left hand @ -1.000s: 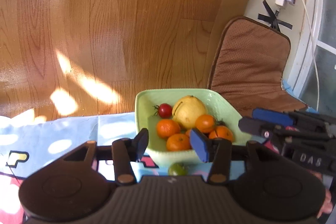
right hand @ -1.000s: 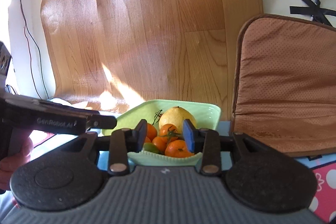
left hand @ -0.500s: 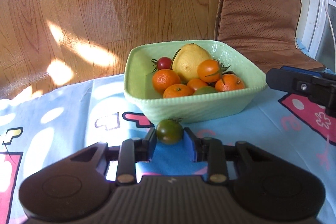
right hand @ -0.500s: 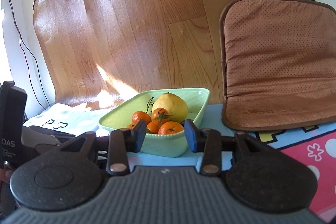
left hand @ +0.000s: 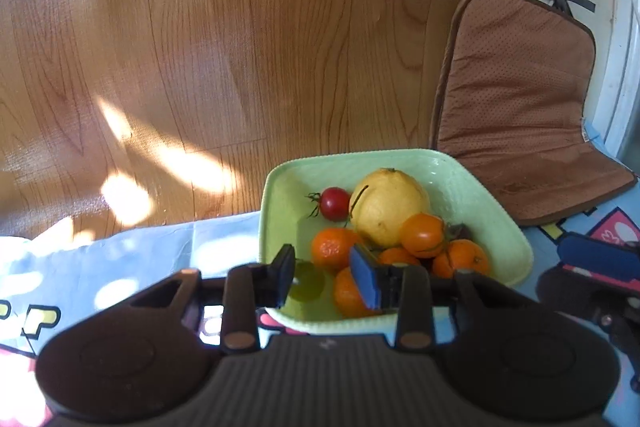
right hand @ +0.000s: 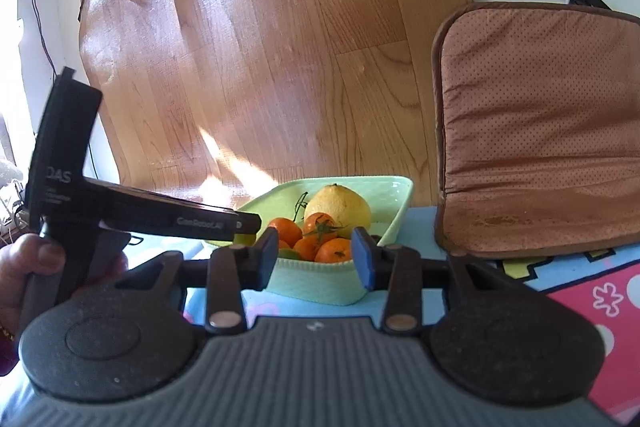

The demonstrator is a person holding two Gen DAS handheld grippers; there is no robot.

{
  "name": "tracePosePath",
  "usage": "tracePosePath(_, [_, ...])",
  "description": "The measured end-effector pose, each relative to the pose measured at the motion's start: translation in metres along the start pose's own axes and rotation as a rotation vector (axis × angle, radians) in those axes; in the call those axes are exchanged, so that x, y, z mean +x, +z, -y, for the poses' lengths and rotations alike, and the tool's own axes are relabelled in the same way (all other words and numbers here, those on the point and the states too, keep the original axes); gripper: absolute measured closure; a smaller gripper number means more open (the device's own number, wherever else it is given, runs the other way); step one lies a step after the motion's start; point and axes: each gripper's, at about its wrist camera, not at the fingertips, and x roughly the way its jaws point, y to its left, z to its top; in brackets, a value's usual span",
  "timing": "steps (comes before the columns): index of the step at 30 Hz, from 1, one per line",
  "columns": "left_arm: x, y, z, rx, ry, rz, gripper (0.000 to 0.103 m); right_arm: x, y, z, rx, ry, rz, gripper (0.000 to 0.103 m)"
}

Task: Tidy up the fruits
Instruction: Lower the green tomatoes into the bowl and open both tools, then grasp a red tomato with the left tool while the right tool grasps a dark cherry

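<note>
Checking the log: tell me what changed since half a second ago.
The left gripper carried the green tomato from the cloth up over the green bowl; its jaws are opening, the tomato between them. The right gripper kept empty beside the bowl.

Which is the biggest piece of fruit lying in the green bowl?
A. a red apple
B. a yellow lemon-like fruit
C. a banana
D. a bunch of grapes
B: in the left wrist view the yellow fruit is clearly larger than the small oranges and the little red tomato around it in the green bowl.
</note>
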Motion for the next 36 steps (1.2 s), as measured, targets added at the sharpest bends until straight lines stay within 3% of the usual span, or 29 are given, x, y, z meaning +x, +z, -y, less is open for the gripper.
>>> tracePosePath(3, [-0.021, -0.007, -0.008, -0.024, -0.009, 0.038, 0.06, -0.002, 0.0, -0.002, -0.013, 0.023, 0.004, 0.059])
tracePosePath(7, [-0.056, -0.028, -0.017, -0.032, -0.018, 0.054, 0.059, -0.003, 0.001, -0.007, -0.011, 0.106, -0.034, 0.059])
tracePosePath(11, [-0.08, -0.057, -0.014, 0.003, -0.079, 0.029, 0.06, -0.003, 0.0, -0.019, -0.052, 0.233, -0.166, 0.059])
tracePosePath(13, [-0.089, -0.067, -0.007, 0.05, -0.11, 0.037, 0.06, -0.009, -0.008, -0.025, -0.103, 0.254, -0.211, 0.059])
tracePosePath(16, [-0.096, -0.074, 0.002, 0.118, -0.166, 0.045, 0.06, -0.01, -0.025, -0.028, -0.121, 0.243, -0.3, 0.059])
tracePosePath(19, [-0.096, -0.076, 0.011, 0.161, -0.193, 0.04, 0.06, -0.005, -0.035, -0.036, -0.148, 0.237, -0.334, 0.06])
tracePosePath(20, [-0.095, -0.077, 0.012, 0.165, -0.199, 0.038, 0.06, -0.004, -0.037, -0.041, -0.168, 0.234, -0.34, 0.061])
tracePosePath(21, [-0.095, -0.078, 0.014, 0.168, -0.204, 0.036, 0.06, -0.003, -0.039, -0.045, -0.193, 0.218, -0.346, 0.072])
tracePosePath(22, [-0.094, -0.079, 0.015, 0.175, -0.21, 0.033, 0.06, -0.004, -0.04, -0.048, -0.218, 0.204, -0.35, 0.072])
tracePosePath(25, [-0.09, -0.086, 0.027, 0.237, -0.205, 0.022, 0.06, -0.015, -0.04, -0.047, -0.22, 0.18, -0.348, 0.072])
tracePosePath(30, [-0.082, -0.099, 0.061, 0.428, -0.152, 0.038, 0.06, -0.051, -0.049, -0.024, -0.158, 0.101, -0.304, 0.072])
tracePosePath(34, [-0.073, -0.106, 0.071, 0.483, -0.134, 0.006, 0.063, -0.067, -0.053, -0.012, -0.08, 0.08, -0.28, 0.072])
tracePosePath(36, [-0.073, -0.107, 0.068, 0.444, -0.138, 0.002, 0.066, -0.068, -0.053, -0.009, -0.057, 0.077, -0.276, 0.072])
